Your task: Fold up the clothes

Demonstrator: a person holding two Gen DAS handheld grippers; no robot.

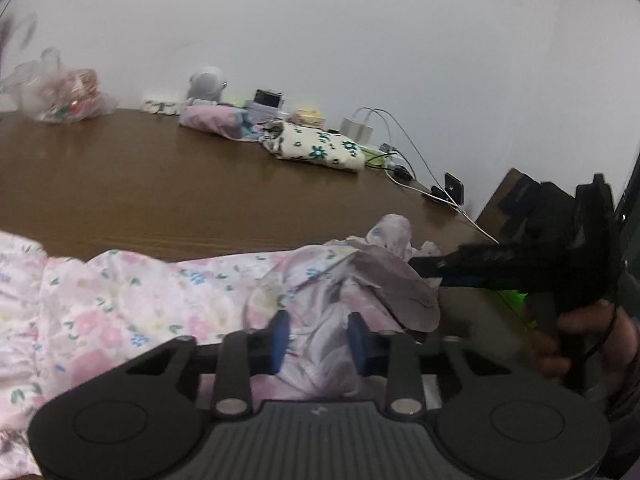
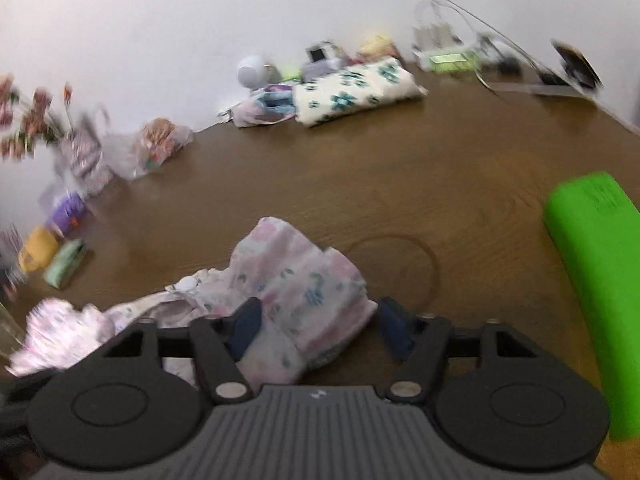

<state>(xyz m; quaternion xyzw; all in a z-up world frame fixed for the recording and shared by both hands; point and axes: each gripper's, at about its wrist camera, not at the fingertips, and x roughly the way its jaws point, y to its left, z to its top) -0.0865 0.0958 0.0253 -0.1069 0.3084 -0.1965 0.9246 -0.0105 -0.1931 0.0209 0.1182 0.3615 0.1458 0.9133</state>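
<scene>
Here the garment point(image 1: 132, 300) runs leftward along the bench point(image 1: 200, 184); left hand-held gripper point(image 1: 320, 338) and right hand-held gripper point(image 2: 320, 326) both straddle its right end, jaws part-open, neither visibly clamped.

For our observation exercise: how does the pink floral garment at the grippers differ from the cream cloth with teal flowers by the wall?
The pink floral garment lies spread and crumpled; the cream teal-flowered cloth sits folded in a compact bundle. The garment lies between the fingers of the left gripper and right gripper; the cloth lies untouched. Both rest on the brown table.
</scene>
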